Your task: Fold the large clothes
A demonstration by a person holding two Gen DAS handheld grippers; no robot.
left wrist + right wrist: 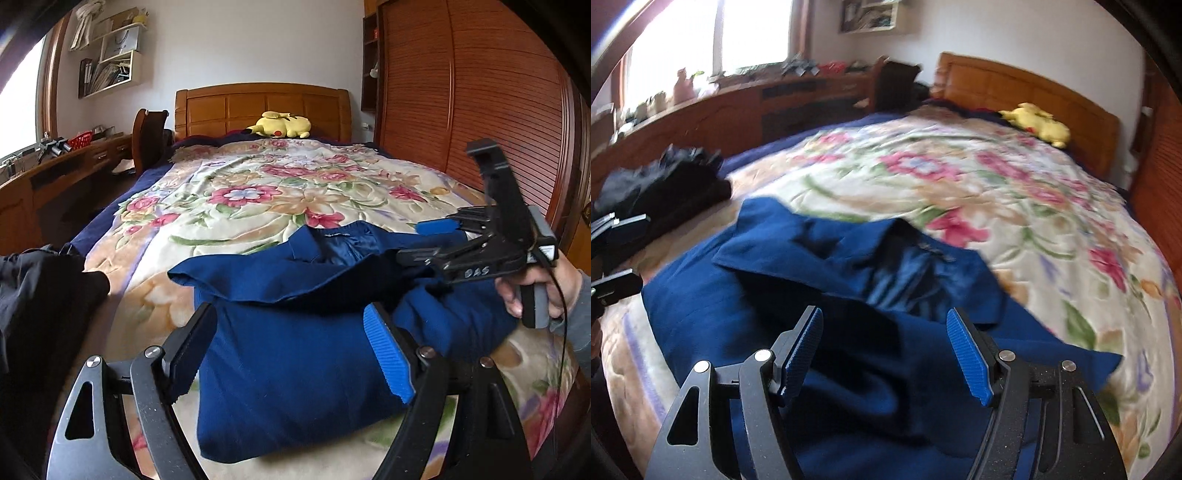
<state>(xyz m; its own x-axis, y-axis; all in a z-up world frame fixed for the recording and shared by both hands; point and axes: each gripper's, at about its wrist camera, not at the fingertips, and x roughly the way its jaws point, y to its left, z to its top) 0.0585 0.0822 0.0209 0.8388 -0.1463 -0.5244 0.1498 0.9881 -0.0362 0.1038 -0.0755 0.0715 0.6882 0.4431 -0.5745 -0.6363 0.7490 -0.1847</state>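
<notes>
Open left tongs (291, 354) hide blue jacket's (295, 369) hem.

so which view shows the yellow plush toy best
The left wrist view: the yellow plush toy lies sharp and near centre against the headboard. In the right wrist view the toy sits toward the upper right, blurred, its shape hard to make out.

My grippers (884, 354) are black with ribbed blue pads (969, 360), silver screws (1006, 355); a grey sleeve (580, 314), thin black cable (561, 291)
</notes>
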